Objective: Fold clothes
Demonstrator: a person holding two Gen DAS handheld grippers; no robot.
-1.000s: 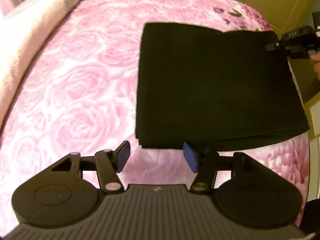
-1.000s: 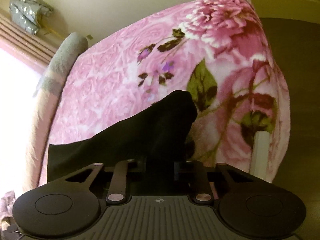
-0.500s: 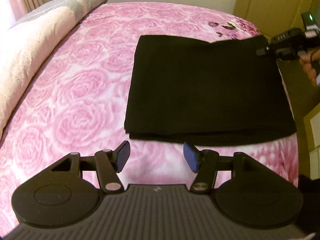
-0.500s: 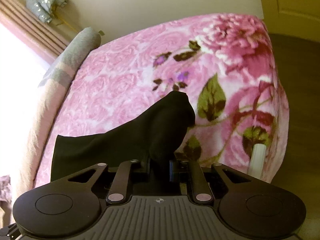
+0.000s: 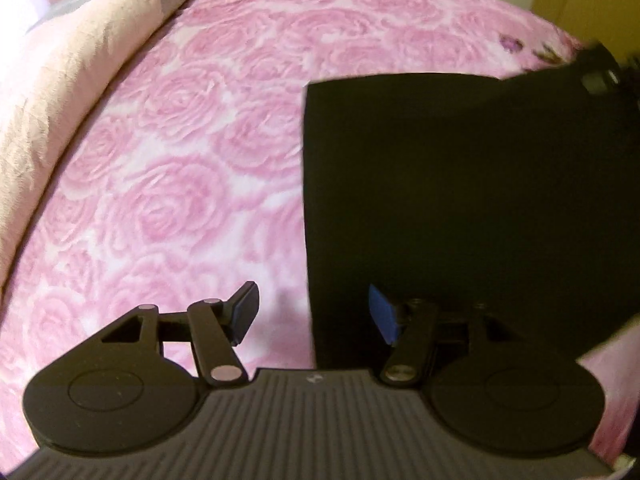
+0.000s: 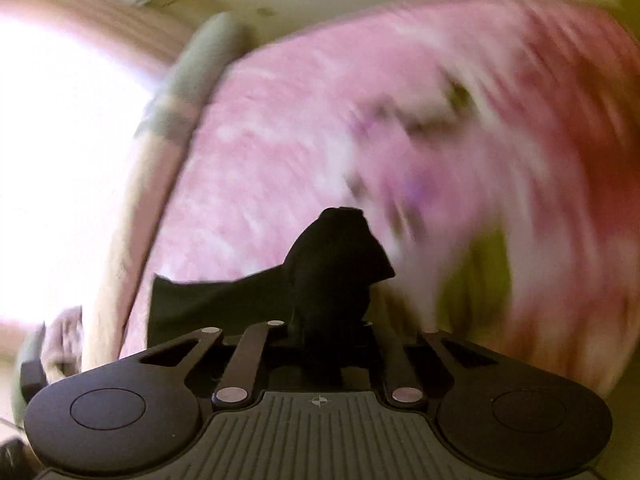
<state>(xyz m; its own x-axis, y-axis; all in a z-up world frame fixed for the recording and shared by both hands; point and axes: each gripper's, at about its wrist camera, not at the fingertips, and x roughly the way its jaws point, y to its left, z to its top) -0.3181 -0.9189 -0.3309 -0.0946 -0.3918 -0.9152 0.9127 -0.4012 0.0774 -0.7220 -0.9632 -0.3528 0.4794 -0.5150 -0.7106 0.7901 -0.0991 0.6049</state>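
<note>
On the pink floral bedspread [image 5: 192, 152], your right gripper [image 6: 320, 328] pinches the black garment's [image 5: 460, 200] far corner; your left gripper [image 5: 312, 312] gapes over its near corner (unheld). Clamp there first, then lift both evenly.

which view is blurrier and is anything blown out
Right wrist view: heavy motion smear across the pink bedspread, window area at left blown out white; the black garment in the right gripper stays fairly sharp. Left wrist view: only mild blur, fisheye curving the bed's edges.
</note>
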